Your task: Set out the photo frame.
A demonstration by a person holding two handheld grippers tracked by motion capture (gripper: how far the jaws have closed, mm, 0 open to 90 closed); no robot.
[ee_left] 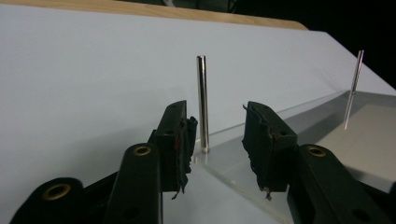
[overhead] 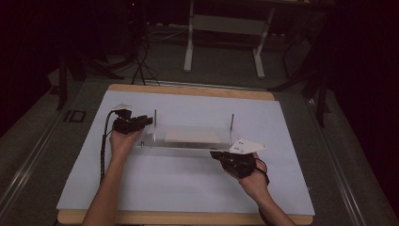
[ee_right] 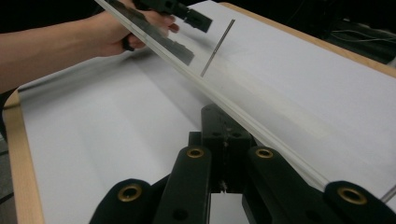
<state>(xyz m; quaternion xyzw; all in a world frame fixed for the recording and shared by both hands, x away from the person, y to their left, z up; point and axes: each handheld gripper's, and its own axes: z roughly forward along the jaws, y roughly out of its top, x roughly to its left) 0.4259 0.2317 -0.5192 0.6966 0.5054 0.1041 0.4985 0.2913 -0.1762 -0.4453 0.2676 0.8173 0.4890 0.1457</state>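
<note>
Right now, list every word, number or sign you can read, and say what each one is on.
"ID": dark letters on the floor left of the table, dim, so the reading is unsure.
No readable text on the white sheet, the clear plate, its pins or either gripper.

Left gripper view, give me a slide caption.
Open left gripper straddling a metal rod standing on a clear plate.
</note>
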